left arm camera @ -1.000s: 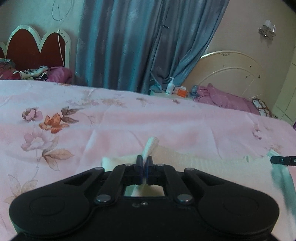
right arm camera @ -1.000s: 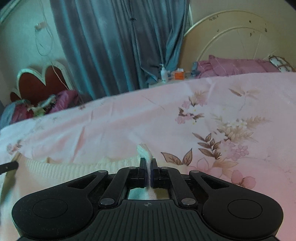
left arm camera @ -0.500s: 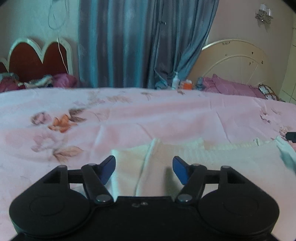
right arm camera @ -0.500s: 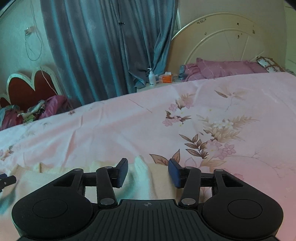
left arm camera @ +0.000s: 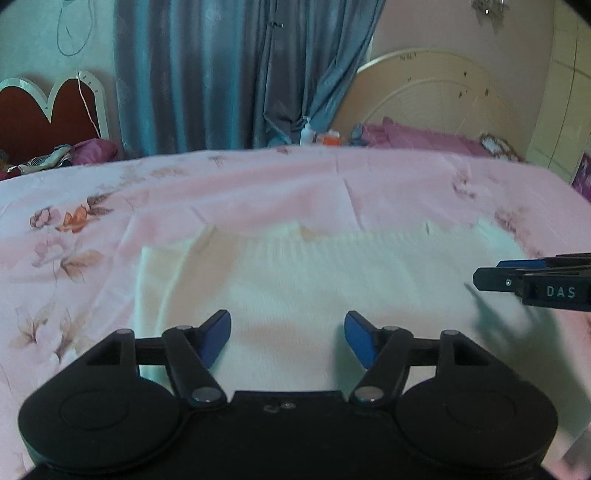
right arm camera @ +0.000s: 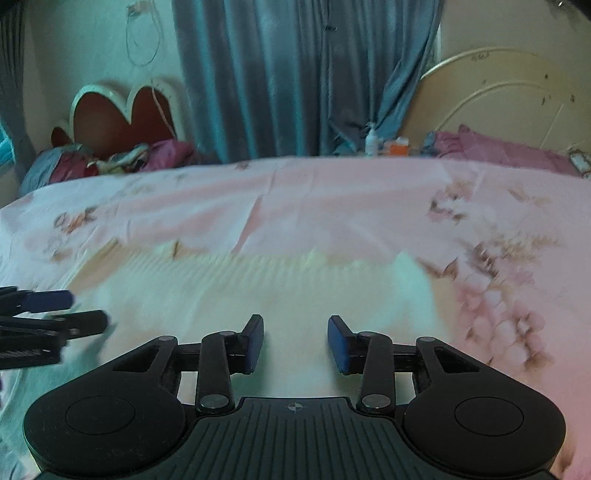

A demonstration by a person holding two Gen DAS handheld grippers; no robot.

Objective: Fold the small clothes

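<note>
Garment: a small cream ribbed knit garment lies flat on the pink floral bedspread, spread across the width of the bed in front of both grippers.
Left gripper: the left gripper hangs over the near part of the garment with its blue pads spread wide; nothing is between them, only the knit lying below.
Right gripper: the right gripper has its jaws partly apart and closing; the blue pads press on nothing, and the cloth lies flat beneath the gap.
Containers: a white pump bottle and an orange box stand on a low surface beyond the far edge of the bed, in front of the blue-grey curtain. What they hold cannot be told.
Left view only: the fingers of the right gripper reach in from the right edge above the garment's right end, with the letters DAS on the body; a wall lamp shows at the top right.
Right view only: the left gripper's fingers enter from the left edge over the garment's left end; the bedspread to the right of the garment is thick with printed flowers. This view is blurred.
Both views: a red scalloped headboard with heaped cloth at the left, and a cream arched headboard with purple bedding at the right.
</note>
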